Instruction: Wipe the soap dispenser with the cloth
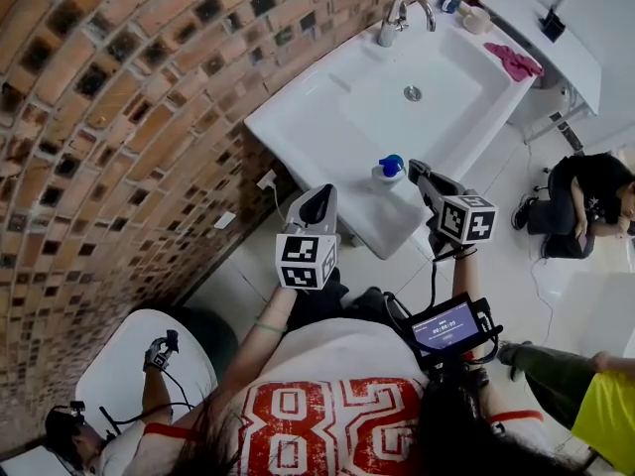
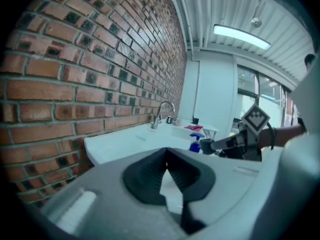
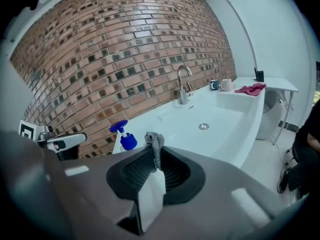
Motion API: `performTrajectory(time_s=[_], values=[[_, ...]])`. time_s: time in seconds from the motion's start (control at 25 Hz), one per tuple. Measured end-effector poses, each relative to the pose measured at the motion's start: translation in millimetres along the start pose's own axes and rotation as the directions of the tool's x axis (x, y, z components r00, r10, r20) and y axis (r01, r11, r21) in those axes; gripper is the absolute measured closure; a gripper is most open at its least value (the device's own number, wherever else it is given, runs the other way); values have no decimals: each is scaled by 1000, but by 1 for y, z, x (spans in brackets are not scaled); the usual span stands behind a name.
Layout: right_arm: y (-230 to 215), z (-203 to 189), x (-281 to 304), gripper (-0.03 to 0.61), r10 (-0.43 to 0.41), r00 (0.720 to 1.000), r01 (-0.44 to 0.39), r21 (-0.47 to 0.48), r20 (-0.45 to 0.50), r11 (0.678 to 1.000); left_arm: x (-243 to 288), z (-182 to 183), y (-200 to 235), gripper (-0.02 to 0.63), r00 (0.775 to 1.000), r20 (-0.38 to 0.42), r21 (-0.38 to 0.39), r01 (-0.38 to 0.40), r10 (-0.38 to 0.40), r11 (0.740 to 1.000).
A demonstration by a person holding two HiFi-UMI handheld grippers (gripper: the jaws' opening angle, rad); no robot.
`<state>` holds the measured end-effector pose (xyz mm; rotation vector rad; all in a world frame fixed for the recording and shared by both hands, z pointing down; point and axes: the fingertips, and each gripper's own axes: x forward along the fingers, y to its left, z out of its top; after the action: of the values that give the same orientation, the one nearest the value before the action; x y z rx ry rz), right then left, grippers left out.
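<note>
The soap dispenser point(image 1: 390, 168) stands on the sink's point(image 1: 298, 117) near rim, just left of the right gripper point(image 1: 417, 170), whose jaws hold a cloth point(image 3: 155, 143). The faucet point(image 1: 402, 13) is far left, with cups point(image 1: 466, 13) and a rag point(image 1: 516, 62) far right.

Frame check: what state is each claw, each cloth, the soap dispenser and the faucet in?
Left claw: shut, nothing in it.
Right claw: shut on grey cloth.
Soap dispenser: upright, cloth not on it.
Faucet: no water running.
Pink cloth: crumpled, lying loose by the basin.
</note>
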<state>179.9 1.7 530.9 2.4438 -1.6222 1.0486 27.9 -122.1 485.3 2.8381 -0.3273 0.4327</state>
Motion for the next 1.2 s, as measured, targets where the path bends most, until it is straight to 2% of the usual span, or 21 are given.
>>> performTrajectory(time_s=[0.68,1.0,1.2], values=[[-5,-45,31,532,7,993,-4,29,-115,1000,-5,-1,12,611,999,1,-5,-40,40,999],[-18,-74,50,532,1,971,7,33,-239,999,-8,-1,13,611,999,0,-5,-49,49,999],[-20,-75,56,532,2,963,8,35,-270,999,-9,-2,14,611,999,-4,-3,-52,52,999]])
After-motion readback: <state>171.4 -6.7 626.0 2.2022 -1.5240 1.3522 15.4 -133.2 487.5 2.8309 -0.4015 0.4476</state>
